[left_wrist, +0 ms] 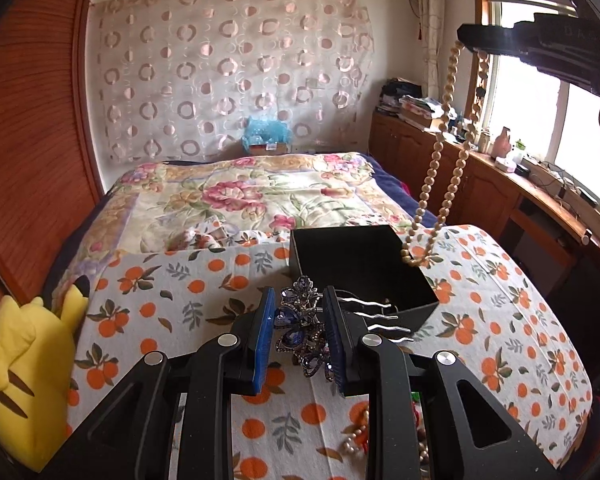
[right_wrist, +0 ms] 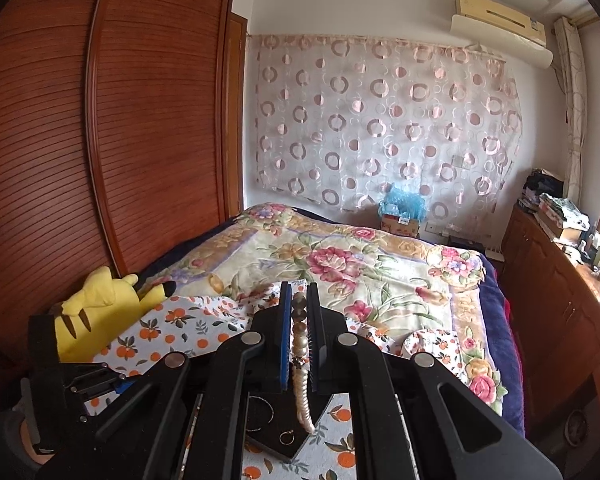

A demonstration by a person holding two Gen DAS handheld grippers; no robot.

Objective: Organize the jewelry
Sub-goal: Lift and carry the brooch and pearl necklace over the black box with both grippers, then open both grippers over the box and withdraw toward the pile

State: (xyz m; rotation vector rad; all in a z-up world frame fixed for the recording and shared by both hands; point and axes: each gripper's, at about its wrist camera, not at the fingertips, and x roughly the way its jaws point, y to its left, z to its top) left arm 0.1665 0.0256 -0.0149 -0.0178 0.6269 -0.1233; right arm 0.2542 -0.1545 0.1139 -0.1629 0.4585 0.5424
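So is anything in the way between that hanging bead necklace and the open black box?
Nothing visible. The bead necklace hangs from the right gripper, its lowest loop already dangling at the rim of the black box. The left gripper, clamped on the blue hair comb, sits nearer the camera.

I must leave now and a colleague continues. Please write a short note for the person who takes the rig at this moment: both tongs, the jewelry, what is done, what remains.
Left tongs: shut on the blue jeweled hair comb, held just in front of the black box.
Right tongs: shut on the pearl necklace, which hangs with its lowest loop at the box's far right corner.
Done: both pieces lifted off the orange-print cloth.
Left: put both in the box, then fetch the loose pearls on the cloth. Small rings already lie inside.
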